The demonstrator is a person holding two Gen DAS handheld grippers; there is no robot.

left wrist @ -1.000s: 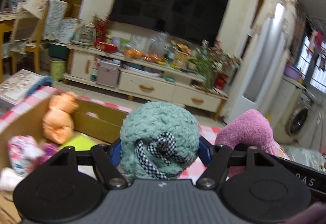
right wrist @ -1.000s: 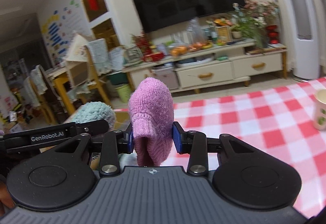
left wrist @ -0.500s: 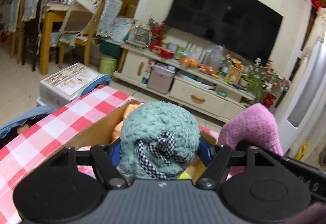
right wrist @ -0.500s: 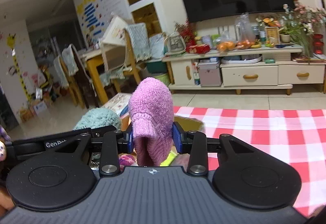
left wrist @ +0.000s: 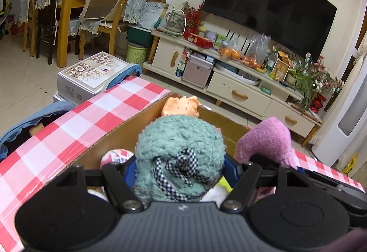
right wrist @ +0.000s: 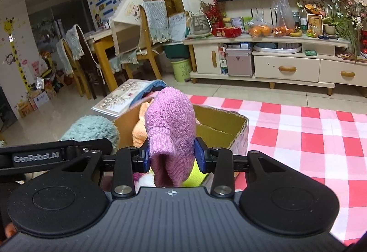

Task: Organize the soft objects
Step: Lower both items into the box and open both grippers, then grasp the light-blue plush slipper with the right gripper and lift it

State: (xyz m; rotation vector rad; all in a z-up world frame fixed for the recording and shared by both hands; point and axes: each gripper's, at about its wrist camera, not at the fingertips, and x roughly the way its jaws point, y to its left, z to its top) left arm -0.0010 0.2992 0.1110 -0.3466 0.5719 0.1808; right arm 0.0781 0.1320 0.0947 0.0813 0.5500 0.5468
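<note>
Hovering over the cardboard box (right wrist: pixel 238 130), left gripper (left wrist: pixel 179 169) clamped a teal fleece plush (left wrist: pixel 179 144) (checked bow), right gripper (right wrist: pixel 172 158), jaws just easing wider, pinched a pink knit sock (right wrist: pixel 170 128).

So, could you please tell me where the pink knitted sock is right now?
The pink knitted sock is clamped in the right gripper, above the open cardboard box, right of the fluffy teal item.

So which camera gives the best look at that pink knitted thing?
The right wrist view: the pink knitted item sits centred, clamped in the right gripper, with its ribbed cuff and full shape visible above the cardboard box. The left wrist view catches only its top at the right, partly hidden by gripper parts.
</note>
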